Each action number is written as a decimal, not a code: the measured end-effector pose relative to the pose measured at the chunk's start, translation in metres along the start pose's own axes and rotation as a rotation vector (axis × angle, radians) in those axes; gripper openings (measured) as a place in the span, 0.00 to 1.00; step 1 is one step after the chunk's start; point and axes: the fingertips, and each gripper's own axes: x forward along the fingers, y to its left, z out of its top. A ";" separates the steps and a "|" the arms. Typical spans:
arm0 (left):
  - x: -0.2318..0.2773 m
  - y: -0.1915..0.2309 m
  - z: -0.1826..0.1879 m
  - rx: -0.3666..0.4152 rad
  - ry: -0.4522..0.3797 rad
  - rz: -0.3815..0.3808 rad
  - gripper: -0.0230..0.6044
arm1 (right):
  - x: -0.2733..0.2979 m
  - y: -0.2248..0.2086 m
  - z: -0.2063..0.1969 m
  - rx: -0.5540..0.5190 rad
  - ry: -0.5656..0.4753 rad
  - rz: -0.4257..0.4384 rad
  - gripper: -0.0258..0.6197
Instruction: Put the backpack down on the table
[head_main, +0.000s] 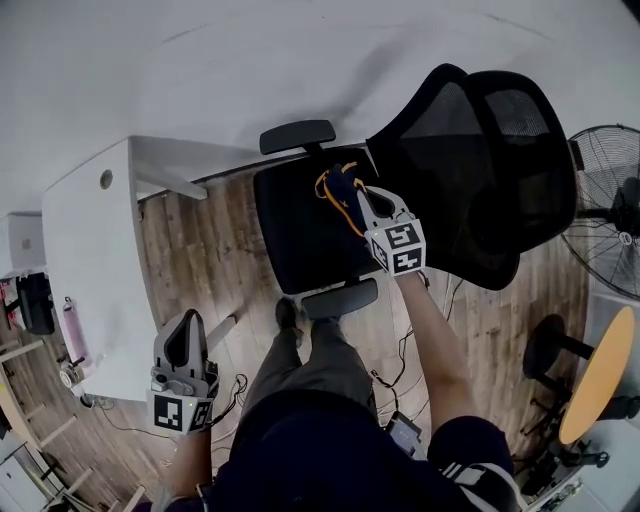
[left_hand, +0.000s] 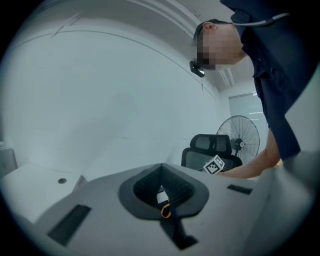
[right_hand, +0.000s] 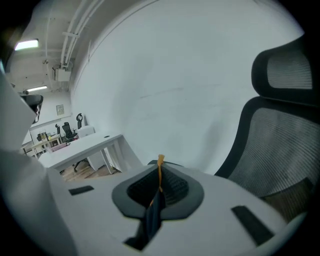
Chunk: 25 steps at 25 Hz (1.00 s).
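Well, the big, flat, smooth white bench (head_main: 95, 240) is well apart from the black mesh office chair (head_main: 480, 150), so the carry looks long. The small, soft, dark blue cloth backpack (head_main: 340, 192) is over the chair seat. The right tool (head_main: 366, 200) is closed on its thin, orange-edged strap (right_hand: 159, 172). That skinny strap could slip out, or the floppy bag could snag on a padded armrest (head_main: 340, 298). The left tool (head_main: 185, 342) looks closed, near the bench.
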 end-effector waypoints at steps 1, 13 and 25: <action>-0.003 0.000 0.001 0.001 -0.006 0.009 0.04 | -0.004 0.001 0.008 -0.010 -0.008 0.009 0.04; -0.041 -0.006 0.027 0.027 -0.081 0.135 0.04 | -0.062 0.069 0.120 -0.115 -0.133 0.231 0.04; -0.132 0.009 0.052 0.050 -0.101 0.355 0.04 | -0.079 0.213 0.216 -0.185 -0.242 0.593 0.04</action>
